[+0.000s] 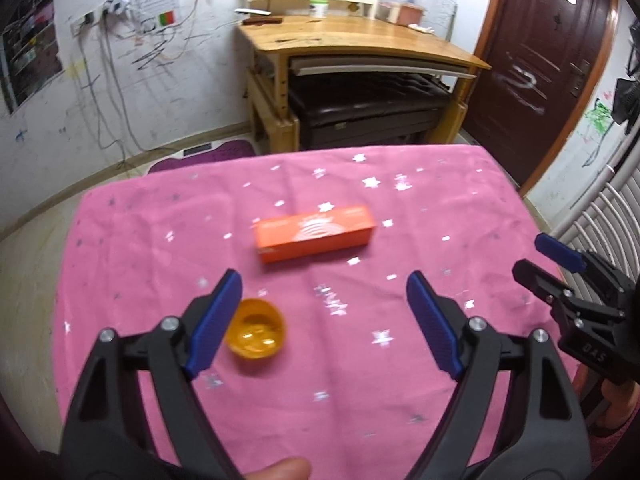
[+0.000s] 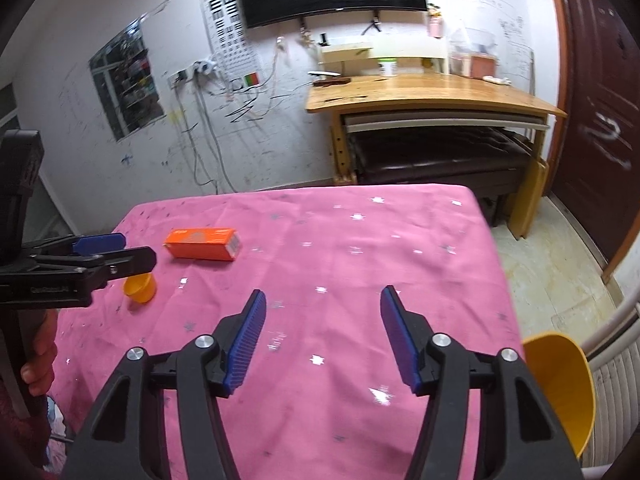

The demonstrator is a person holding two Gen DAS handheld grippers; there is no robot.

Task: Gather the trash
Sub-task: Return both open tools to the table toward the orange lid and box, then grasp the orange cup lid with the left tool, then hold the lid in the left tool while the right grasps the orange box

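An orange carton box point(image 1: 315, 233) lies on its side on the pink star-print tablecloth point(image 1: 360, 360); it also shows in the right wrist view point(image 2: 202, 243). A small orange cup point(image 1: 256, 328) stands upright by my left gripper's left finger, also in the right wrist view point(image 2: 140, 287). My left gripper point(image 1: 324, 308) is open and empty, above the cloth, short of the box. My right gripper point(image 2: 322, 312) is open and empty over bare cloth, right of both objects. It also shows at the right edge of the left wrist view point(image 1: 560, 256).
A yellow bin point(image 2: 560, 384) stands off the table's right edge beside a white radiator point(image 2: 616, 380). A wooden desk point(image 1: 360, 40) with a dark bench under it stands beyond the table, and a brown door point(image 1: 540, 40) at right.
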